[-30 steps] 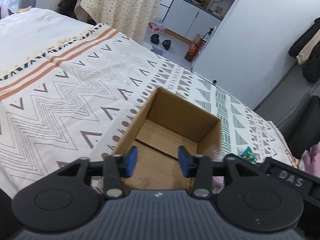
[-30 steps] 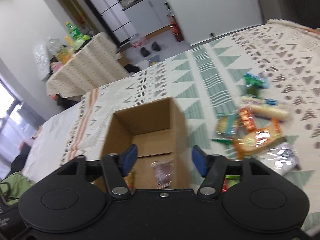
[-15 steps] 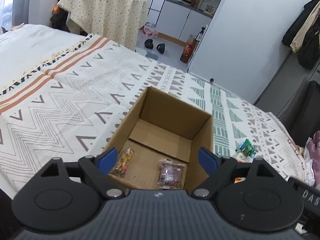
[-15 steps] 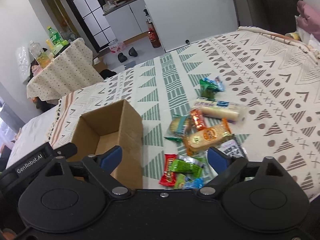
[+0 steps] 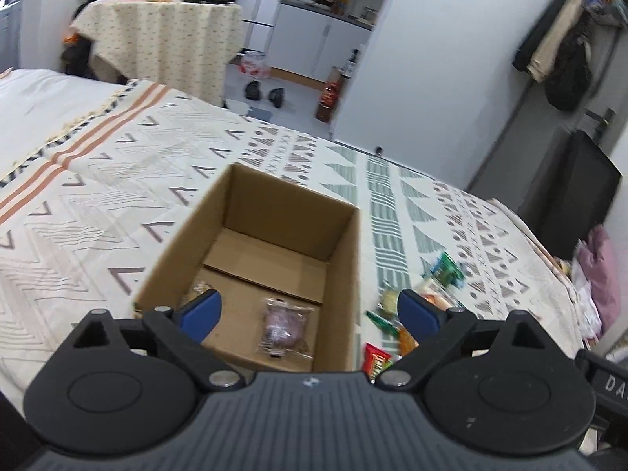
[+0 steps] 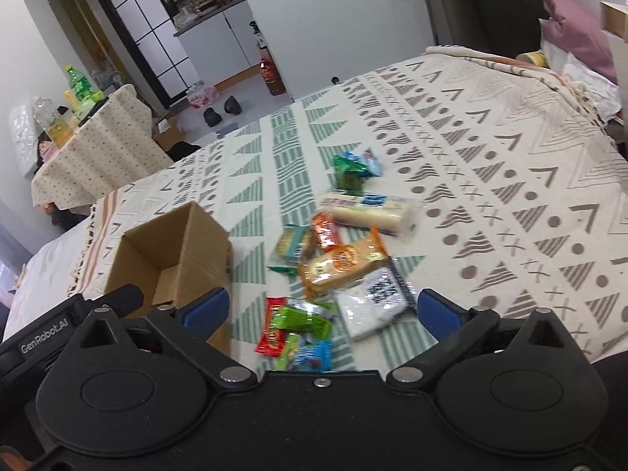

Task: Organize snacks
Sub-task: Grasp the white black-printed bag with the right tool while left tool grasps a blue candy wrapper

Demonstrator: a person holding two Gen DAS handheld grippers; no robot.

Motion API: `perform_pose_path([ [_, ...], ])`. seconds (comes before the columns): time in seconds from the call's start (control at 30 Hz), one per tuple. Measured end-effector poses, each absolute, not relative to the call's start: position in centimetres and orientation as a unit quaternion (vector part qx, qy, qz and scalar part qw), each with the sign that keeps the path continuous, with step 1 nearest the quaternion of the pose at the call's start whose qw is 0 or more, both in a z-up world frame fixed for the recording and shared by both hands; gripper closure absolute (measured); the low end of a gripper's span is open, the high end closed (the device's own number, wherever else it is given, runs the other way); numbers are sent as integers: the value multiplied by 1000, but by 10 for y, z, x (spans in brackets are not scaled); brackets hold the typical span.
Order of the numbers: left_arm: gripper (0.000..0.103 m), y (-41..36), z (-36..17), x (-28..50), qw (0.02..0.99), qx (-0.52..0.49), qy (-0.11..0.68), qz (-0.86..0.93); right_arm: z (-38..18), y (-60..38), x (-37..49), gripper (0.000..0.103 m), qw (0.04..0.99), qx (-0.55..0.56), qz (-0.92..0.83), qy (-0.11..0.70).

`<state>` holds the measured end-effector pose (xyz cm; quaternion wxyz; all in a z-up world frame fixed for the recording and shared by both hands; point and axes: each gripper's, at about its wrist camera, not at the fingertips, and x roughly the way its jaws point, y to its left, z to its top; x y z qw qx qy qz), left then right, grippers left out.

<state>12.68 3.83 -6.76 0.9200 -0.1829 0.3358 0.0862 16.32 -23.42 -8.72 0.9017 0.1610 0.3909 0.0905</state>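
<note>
Two packets lie in the cardboard box on the bed, perhaps more hidden; the snack pile beside it remains. Both hand-held grippers, left and right, have just opened wide, empty.

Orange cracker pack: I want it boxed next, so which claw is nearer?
Right. The right claw hangs open just short of the orange cracker pack; the left claw is over the cardboard box.

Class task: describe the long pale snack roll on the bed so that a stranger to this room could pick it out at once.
Start at the open cardboard box on the patterned bedspread; a heap of snack packets lies beside it. On the heap's far side, just before the green packet, lies the snack roll. It alone is long, cream-coloured and cylindrical, with a blue-and-white label.
</note>
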Motion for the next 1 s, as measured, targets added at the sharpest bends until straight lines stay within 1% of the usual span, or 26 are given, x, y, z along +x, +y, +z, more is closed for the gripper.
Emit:
perform_pose_path([
  [0.23,7,19,-70,128,921,-166,348,47,-97,-256,162,0,901,165,76,393],
  [0.63,7,-17,-89,133,914,-139,382,4,-121,-273,170,0,896,166,81,405],
  [0.73,8,-24,-94,135,911,-137,389,-2,-127,-276,174,0,890,179,88,409],
  [1.0,10,-46,-101,137,916,-96,390,-3,-140,-285,182,0,879,213,95,415],
])
